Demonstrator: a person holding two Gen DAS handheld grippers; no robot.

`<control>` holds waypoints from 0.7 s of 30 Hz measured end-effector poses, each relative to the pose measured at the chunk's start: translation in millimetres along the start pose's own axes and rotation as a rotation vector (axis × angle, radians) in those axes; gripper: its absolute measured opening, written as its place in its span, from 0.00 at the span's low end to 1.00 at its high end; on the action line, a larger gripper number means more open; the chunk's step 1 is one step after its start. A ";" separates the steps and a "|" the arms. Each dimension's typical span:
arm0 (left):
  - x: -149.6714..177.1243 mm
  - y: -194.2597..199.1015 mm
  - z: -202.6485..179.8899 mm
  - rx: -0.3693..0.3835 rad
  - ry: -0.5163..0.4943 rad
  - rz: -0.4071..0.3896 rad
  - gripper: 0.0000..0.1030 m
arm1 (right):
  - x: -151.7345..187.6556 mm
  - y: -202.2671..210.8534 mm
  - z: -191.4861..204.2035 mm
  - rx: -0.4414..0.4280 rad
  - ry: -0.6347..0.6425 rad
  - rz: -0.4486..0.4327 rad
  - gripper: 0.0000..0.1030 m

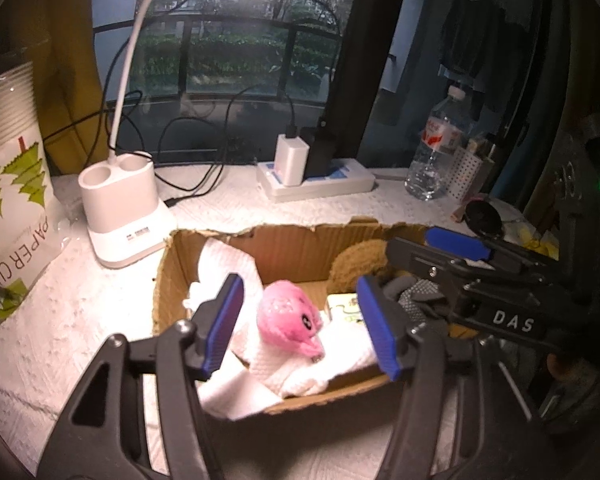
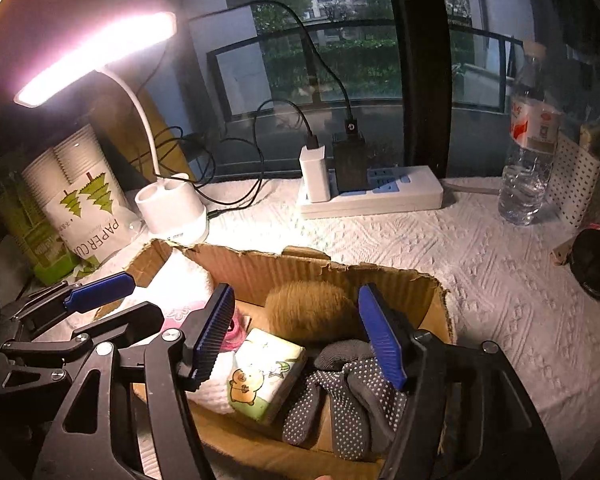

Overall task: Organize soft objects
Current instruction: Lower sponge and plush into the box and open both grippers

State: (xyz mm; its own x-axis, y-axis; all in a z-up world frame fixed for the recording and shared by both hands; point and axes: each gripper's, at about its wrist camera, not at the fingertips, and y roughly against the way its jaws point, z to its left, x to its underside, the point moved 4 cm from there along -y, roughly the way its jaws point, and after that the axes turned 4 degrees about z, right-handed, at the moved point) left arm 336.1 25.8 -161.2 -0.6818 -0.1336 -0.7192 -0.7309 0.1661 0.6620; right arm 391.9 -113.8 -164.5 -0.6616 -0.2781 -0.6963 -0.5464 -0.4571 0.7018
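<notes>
Left hand-held gripper (image 1: 300, 324), spread and empty, straddles pink plush (image 1: 290, 318) in cardboard box (image 1: 288, 246); right hand-held gripper (image 2: 300, 334), spread, over dotted gloves (image 2: 348, 400).

one cardboard box (image 2: 384, 280) holds one pink plush toy (image 1: 290, 314), one brown furry toy (image 2: 310, 312), one tissue pack (image 2: 266, 376) and one dotted grey glove (image 2: 348, 404). on the surface stand one lamp (image 1: 120, 208), one water bottle (image 2: 530, 160) and one power strip (image 2: 380, 200).
</notes>
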 end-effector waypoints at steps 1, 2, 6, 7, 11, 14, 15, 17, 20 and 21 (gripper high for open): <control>0.2 2.1 -0.3 0.000 0.000 -0.003 0.59 | -0.2 2.8 1.1 0.002 0.004 -0.003 0.66; 0.3 4.3 -0.6 0.000 0.000 -0.006 0.59 | -0.5 5.6 1.7 0.006 0.010 -0.007 0.66; 1.4 15.3 -2.4 0.004 -0.004 -0.021 0.59 | 1.0 18.2 6.0 0.014 0.018 -0.017 0.66; 1.7 18.2 -3.1 0.005 -0.006 -0.025 0.59 | 1.3 20.7 7.1 0.015 0.019 -0.019 0.66; 3.9 28.9 -5.4 0.011 -0.009 -0.040 0.59 | 3.8 33.4 12.2 0.023 0.027 -0.028 0.66; 5.5 36.5 -7.6 0.016 -0.011 -0.050 0.59 | 6.9 43.0 17.2 0.027 0.033 -0.032 0.66; 6.4 40.6 -8.2 0.016 -0.013 -0.056 0.59 | 8.0 46.0 18.8 0.029 0.033 -0.034 0.66; 7.4 46.4 -8.7 0.016 -0.014 -0.065 0.59 | 9.7 50.9 22.3 0.032 0.035 -0.037 0.66; 10.4 55.1 -8.0 0.016 -0.013 -0.074 0.59 | 12.4 59.2 26.2 0.037 0.036 -0.044 0.66; 11.2 57.0 -8.0 0.015 -0.015 -0.076 0.59 | 13.4 62.3 27.7 0.039 0.037 -0.047 0.66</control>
State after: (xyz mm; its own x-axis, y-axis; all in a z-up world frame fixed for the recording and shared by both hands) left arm 286.6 25.9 -129.8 -0.6234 -0.1322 -0.7706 -0.7802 0.1703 0.6019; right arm 334.8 -122.6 -125.9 -0.6160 -0.2884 -0.7330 -0.5965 -0.4369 0.6732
